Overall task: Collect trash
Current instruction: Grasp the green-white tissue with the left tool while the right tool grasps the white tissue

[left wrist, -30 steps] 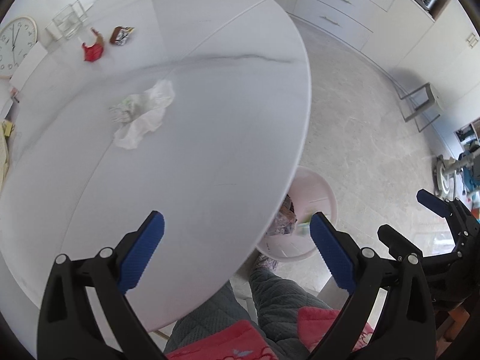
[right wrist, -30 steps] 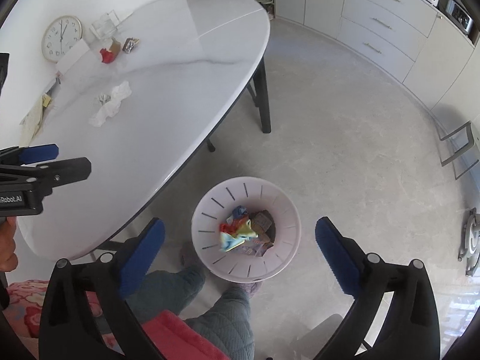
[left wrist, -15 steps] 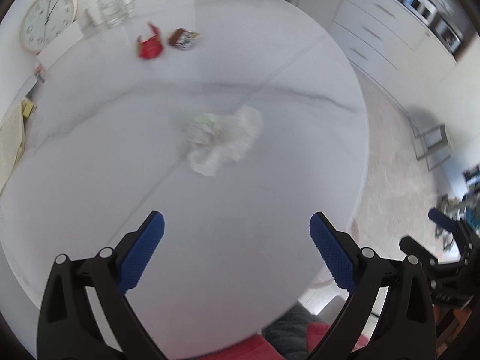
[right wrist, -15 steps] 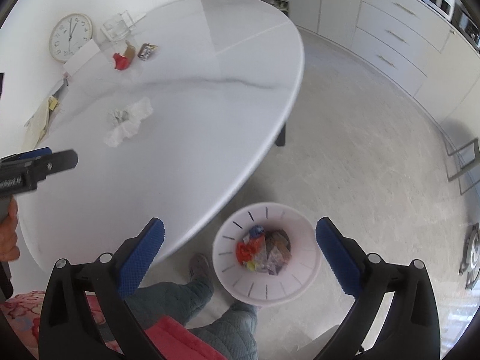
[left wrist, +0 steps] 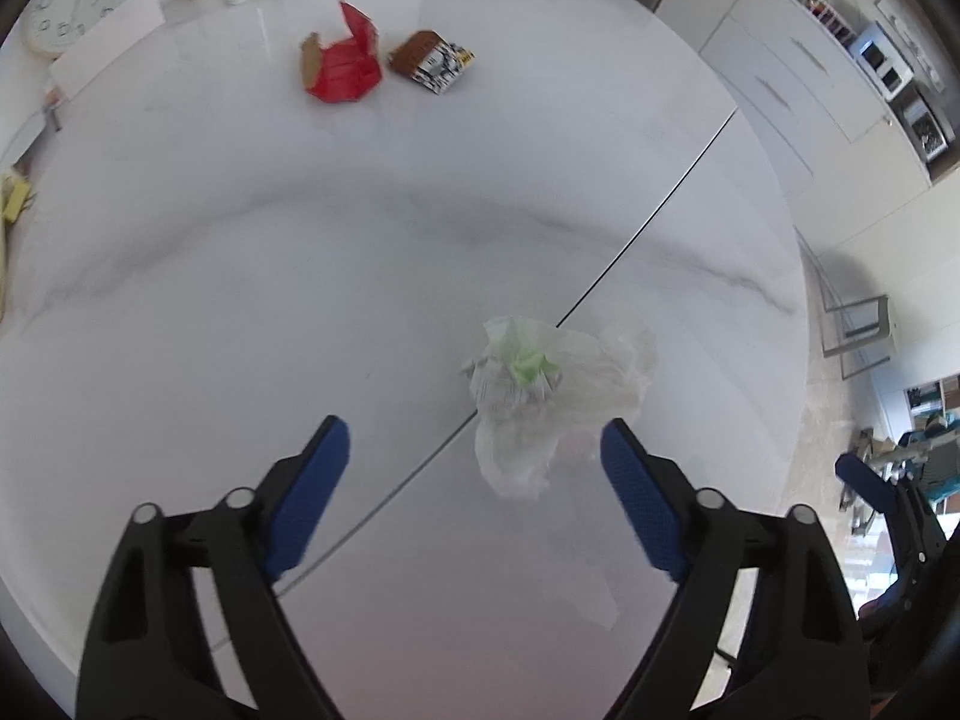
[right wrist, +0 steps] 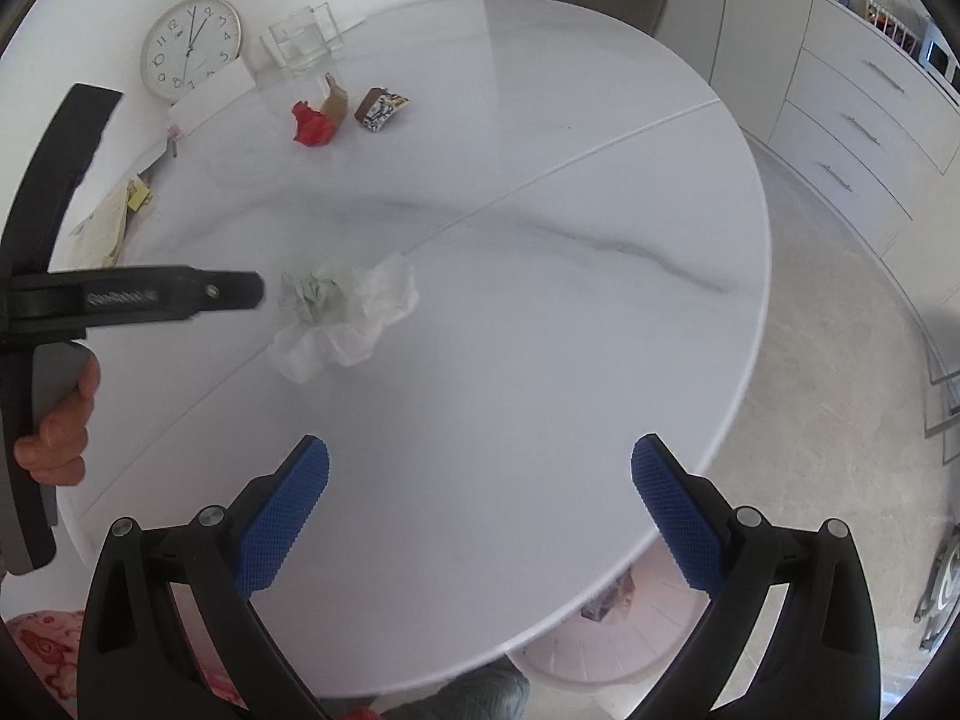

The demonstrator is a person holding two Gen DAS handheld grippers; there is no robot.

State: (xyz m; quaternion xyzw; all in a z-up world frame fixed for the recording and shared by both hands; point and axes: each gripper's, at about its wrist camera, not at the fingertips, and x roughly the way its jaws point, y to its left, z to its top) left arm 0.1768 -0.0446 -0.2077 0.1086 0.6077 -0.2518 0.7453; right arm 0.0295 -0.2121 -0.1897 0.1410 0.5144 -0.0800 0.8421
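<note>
Your left gripper [left wrist: 474,468] (jaws just narrowing, still wide, gripping nothing) hovers near the crumpled tissue wad [left wrist: 543,396]; your right gripper [right wrist: 480,504] is wide, empty.

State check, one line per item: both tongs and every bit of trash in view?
Left tongs: open, jaws just closing, above the wad.
Right tongs: open, empty.
Crumpled white tissue wad: lying on the table, ungripped.
Red crushed carton: on the table, untouched.
Brown snack wrapper: beside the carton, untouched.
</note>
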